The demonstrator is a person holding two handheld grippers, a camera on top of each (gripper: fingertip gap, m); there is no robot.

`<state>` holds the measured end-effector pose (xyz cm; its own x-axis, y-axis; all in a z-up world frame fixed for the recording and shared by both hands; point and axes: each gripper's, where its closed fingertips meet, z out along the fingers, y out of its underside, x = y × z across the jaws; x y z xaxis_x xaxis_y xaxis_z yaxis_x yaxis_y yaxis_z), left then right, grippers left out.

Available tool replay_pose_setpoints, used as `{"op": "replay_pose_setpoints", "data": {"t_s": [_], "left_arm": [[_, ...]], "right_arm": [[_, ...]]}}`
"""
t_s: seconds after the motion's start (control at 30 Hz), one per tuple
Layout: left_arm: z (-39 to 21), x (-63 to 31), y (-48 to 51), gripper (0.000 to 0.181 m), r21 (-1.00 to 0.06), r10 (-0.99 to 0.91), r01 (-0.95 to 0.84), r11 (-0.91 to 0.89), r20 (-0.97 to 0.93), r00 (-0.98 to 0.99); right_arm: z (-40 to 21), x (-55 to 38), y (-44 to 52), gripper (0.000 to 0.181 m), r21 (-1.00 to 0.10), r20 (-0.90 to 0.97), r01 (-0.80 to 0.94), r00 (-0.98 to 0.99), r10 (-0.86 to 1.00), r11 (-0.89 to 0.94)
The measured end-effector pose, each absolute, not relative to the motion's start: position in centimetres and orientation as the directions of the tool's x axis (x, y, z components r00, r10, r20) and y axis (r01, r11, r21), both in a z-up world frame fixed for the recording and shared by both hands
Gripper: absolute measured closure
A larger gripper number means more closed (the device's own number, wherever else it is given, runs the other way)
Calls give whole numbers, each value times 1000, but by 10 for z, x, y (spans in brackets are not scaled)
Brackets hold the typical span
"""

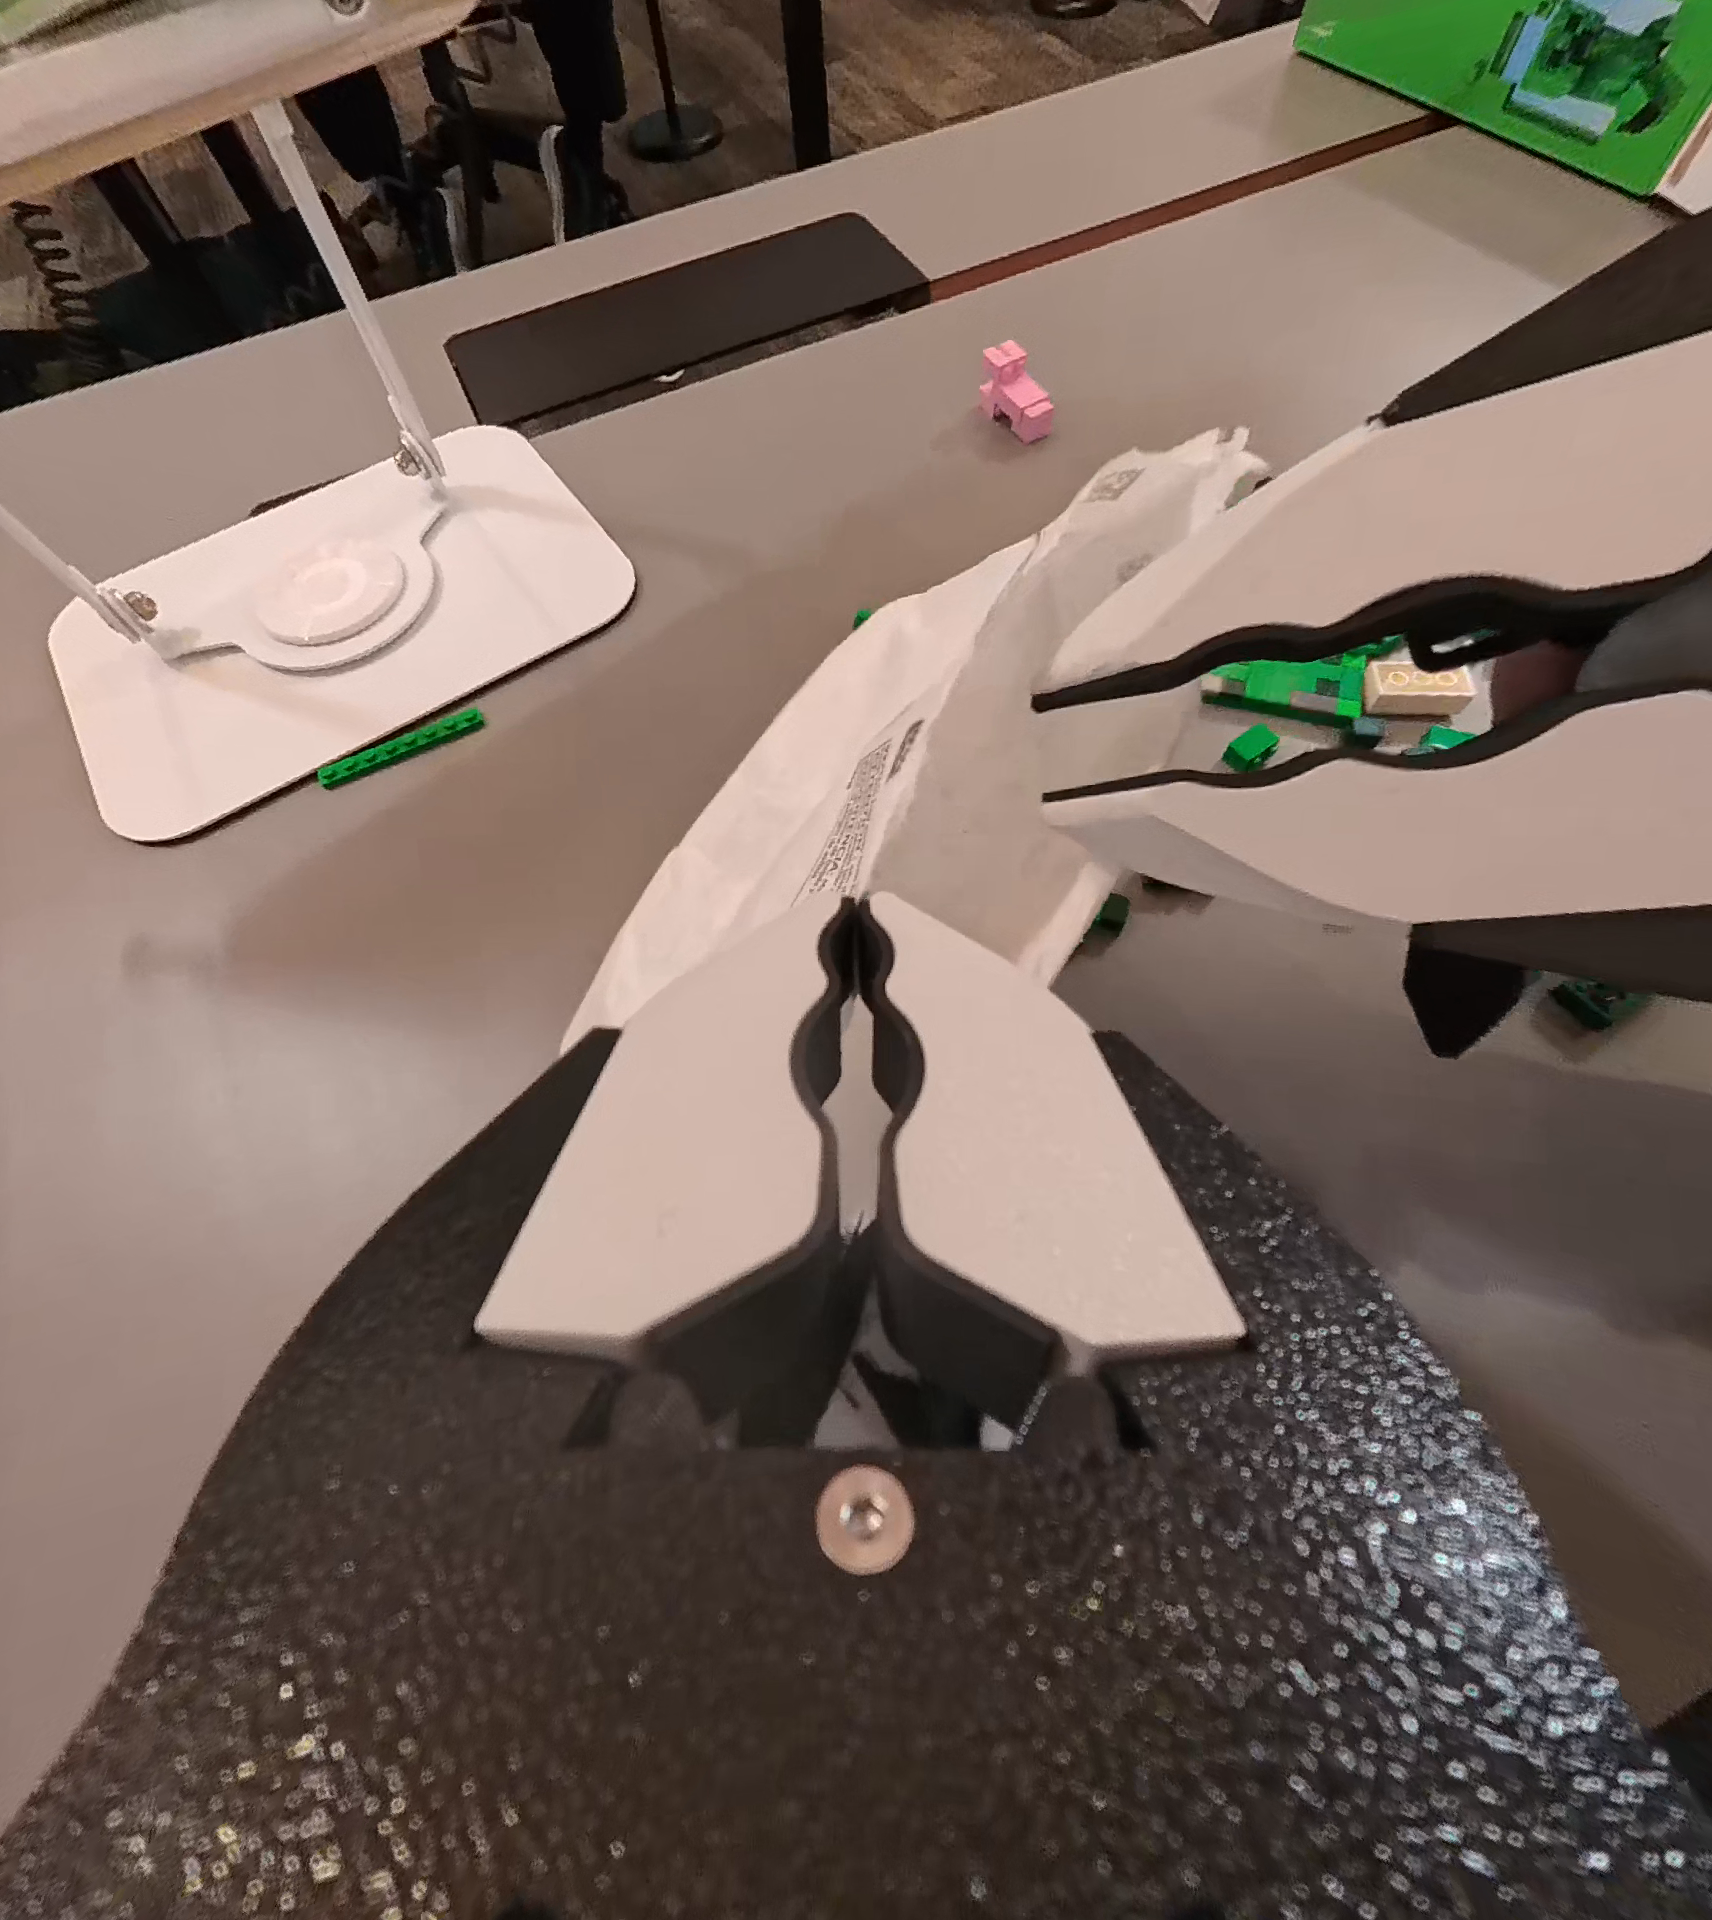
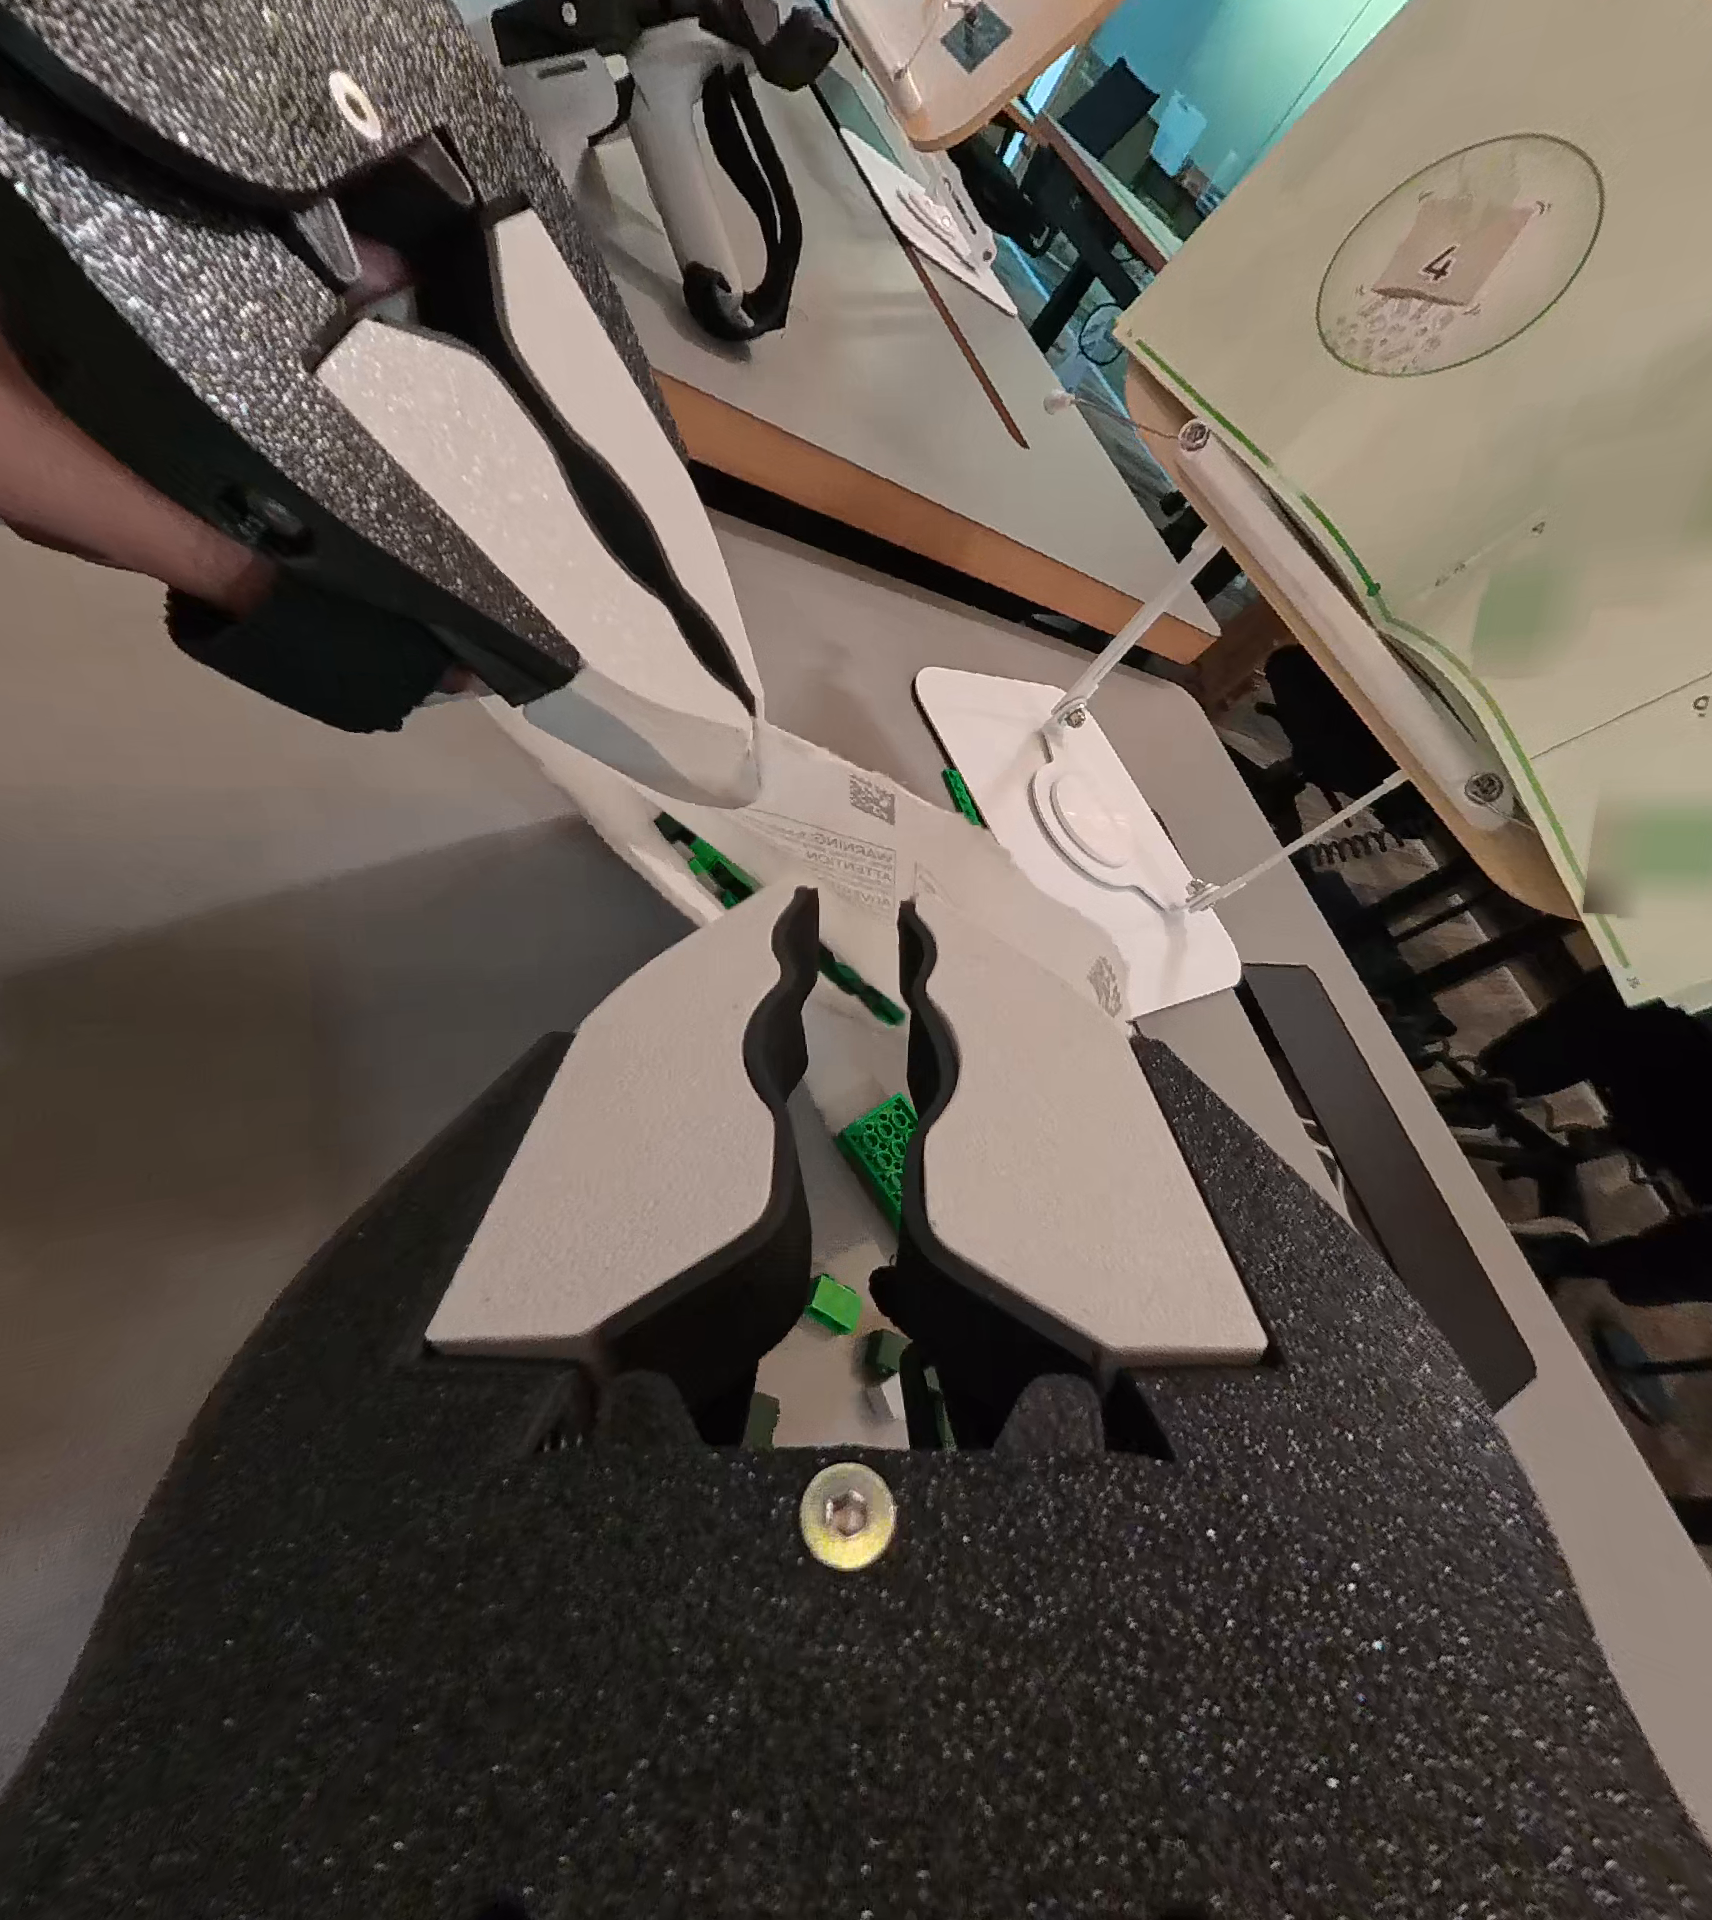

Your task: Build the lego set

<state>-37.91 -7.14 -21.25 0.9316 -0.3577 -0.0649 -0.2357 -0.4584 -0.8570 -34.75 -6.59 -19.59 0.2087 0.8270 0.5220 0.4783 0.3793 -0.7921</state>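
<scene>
Evidently the build had barely begun. The grey tabletop (image 1: 208,1039) carried a white paper bag (image 1: 831,748) of parts, lifted off the surface near the middle, with loose green bricks (image 1: 1299,696) scattered at its right side and under it. The left claw (image 1: 860,914) was pressed together, pinching the near edge of the bag. The right claw (image 2: 857,909) was slightly spread and gripped nothing; its tips hovered at the bag's torn mouth, over the spilled bricks. To the far left stood the white stand base (image 1: 332,665) that held up the instruction booklet (image 2: 1517,416), and a long green plate (image 1: 402,748) lay just beside its near edge. A small pink figure (image 1: 1016,393), already put together, stood apart on the far side. Nearly all assembly looked left to do.

The near left of the tabletop lay open for sorting. The stand's thin legs and the tabletop's left edge bounded that room, and bricks could be lost under the bag.
</scene>
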Motion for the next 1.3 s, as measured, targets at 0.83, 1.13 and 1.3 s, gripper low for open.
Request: {"op": "replay_pose_setpoints", "data": {"t_s": [0.83,1.13,1.3], "left_arm": [[-217,-393,-69,181,-847,-307,-219,-485,-70,949],[-220,-396,-68,181,-843,-301,-221,-490,-74,951],[-220,-398,-68,181,-846,-299,-217,-488,-72,952]], "right_arm": [[-240,-159,-8,167,-811,264,581,256,930,70],[-279,-155,-6,162,-740,217,673,209,953,21],[-278,-144,-1,162,-776,163,630,239,957,-25]]}}
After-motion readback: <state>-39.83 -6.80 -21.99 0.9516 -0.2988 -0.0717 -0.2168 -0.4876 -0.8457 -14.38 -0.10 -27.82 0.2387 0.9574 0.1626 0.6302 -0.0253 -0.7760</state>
